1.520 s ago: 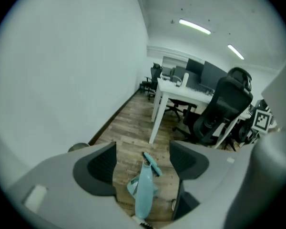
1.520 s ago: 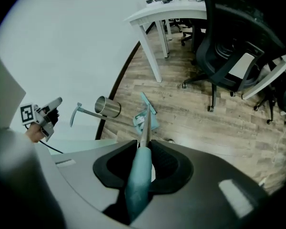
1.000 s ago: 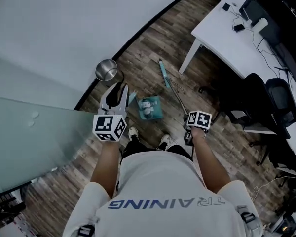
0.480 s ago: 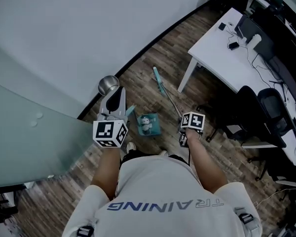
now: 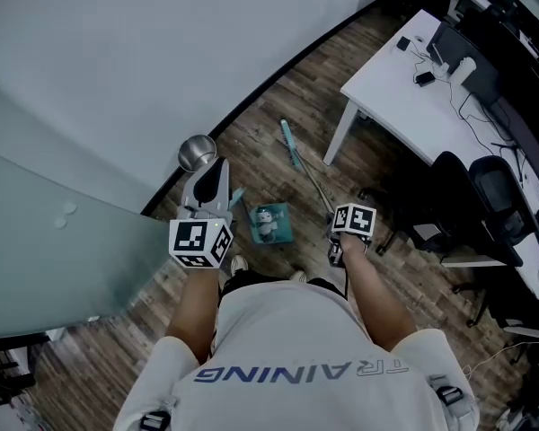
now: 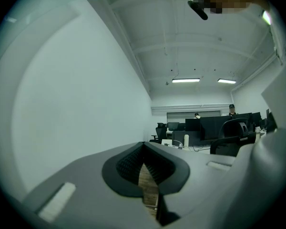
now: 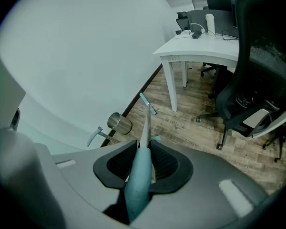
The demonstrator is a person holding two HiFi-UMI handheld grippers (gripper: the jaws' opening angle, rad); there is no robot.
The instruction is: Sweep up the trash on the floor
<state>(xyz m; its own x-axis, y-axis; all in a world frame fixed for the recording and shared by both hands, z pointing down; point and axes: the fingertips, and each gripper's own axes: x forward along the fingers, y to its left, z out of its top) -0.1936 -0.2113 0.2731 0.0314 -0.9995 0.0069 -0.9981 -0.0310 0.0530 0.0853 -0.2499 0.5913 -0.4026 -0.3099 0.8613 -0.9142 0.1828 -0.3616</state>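
Trash (image 5: pixel 266 223), a white crumpled lump, lies in the teal dustpan (image 5: pixel 283 234) on the wooden floor (image 5: pixel 278 88), near the floor's edge along the wall. The broom (image 7: pixel 138 185) is clamped by its teal handle in the right gripper (image 7: pixel 143 161). Its brush head (image 5: pixel 289 142) rests well apart from the trash, toward the white desk (image 5: pixel 404 70). The left gripper (image 6: pixel 144 161) is closed with nothing seen between its jaws, just beside the dustpan's handle (image 5: pixel 237 196).
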